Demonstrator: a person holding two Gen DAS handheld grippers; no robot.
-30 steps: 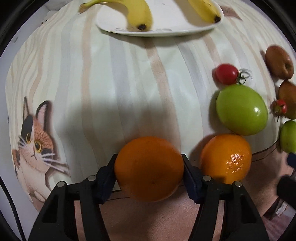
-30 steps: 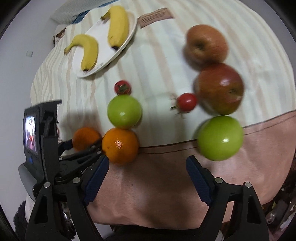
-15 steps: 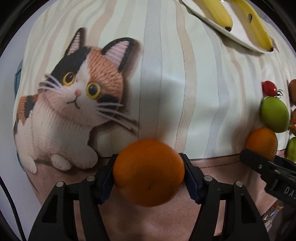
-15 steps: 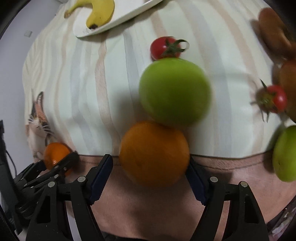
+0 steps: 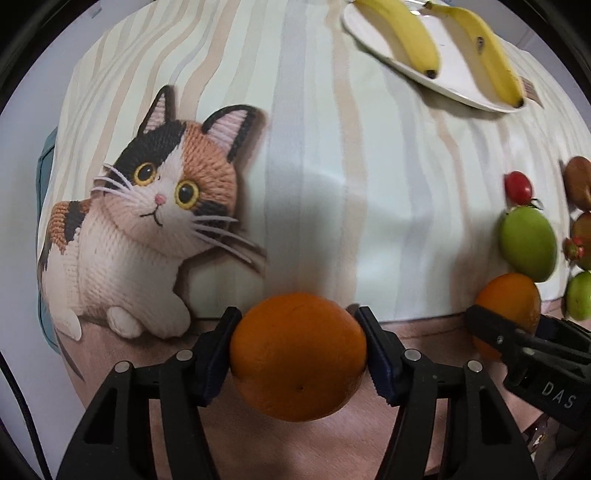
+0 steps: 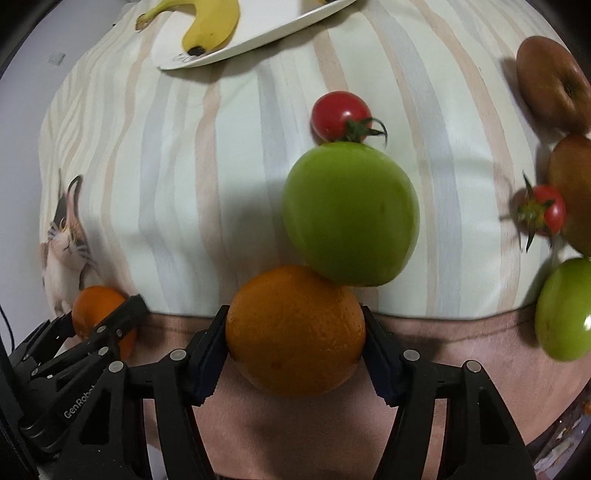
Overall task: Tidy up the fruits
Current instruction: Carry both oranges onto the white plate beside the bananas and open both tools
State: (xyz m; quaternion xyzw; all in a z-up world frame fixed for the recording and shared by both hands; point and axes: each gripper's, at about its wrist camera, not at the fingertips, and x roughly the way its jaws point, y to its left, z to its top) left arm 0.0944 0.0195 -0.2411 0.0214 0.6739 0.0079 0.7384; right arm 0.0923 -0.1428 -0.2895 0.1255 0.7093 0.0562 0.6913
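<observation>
A striped cloth with a printed cat covers the tabletop. A white plate with two bananas sits at the upper right of the left wrist view. A green fruit touches the second orange, on which the right gripper jaws are closing. The left gripper jaws grip the first orange, low in centre frame. A cherry tomato sits just above the green fruit.

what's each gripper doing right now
left gripper: jaws closing, gripping an orange
right gripper: jaws closing on the other orange
</observation>
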